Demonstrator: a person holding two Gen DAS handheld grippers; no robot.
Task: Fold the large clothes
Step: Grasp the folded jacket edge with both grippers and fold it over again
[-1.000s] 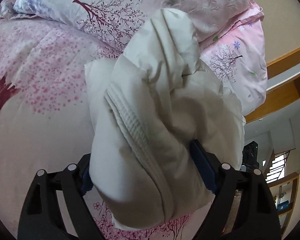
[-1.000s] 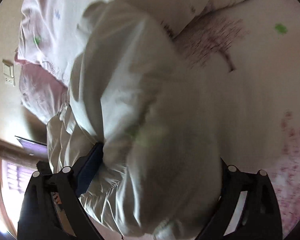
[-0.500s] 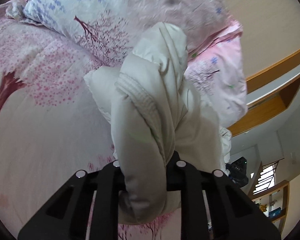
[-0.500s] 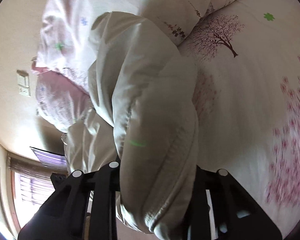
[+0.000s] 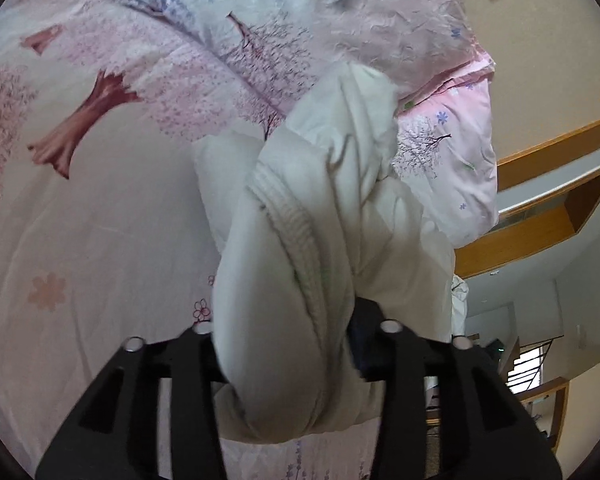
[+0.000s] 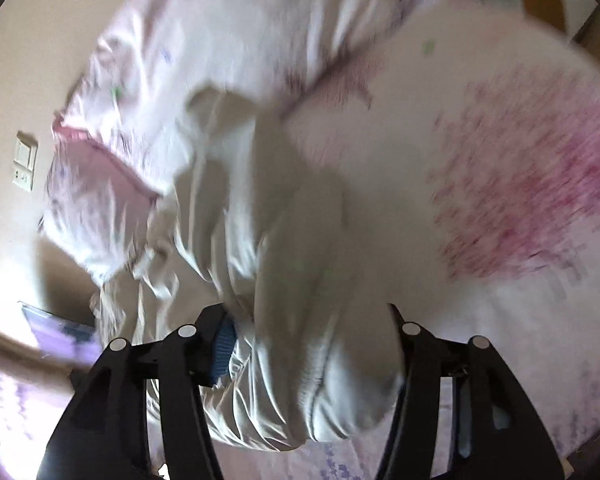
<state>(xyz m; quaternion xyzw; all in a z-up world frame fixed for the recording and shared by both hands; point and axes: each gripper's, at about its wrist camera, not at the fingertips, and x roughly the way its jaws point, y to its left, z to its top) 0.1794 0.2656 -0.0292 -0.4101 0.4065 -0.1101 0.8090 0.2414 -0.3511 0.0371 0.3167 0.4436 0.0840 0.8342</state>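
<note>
A cream puffy jacket (image 5: 332,248) lies bunched on a pink bed with a tree print. My left gripper (image 5: 288,336) is shut on a thick fold of it with a ribbed hem (image 5: 300,236), and the fabric bulges out between the fingers. In the blurred right wrist view the same jacket (image 6: 292,264) fills the middle. My right gripper (image 6: 312,336) holds a wide bundle of it between its fingers, which stand further apart than half a second ago. The jacket's far end rests against the pillows.
Pink and white pillows (image 5: 340,20) lie at the head of the bed by a beige wall. The bedsheet (image 5: 80,200) spreads to the left. A wooden shelf (image 5: 540,200) and a stair rail are at the right. A wall switch (image 6: 24,164) shows in the right wrist view.
Both grippers closed on the jacket about half a second ago. Since then the right gripper's fingers have spread wider and its view has swung fast. The left view shifted slightly.
</note>
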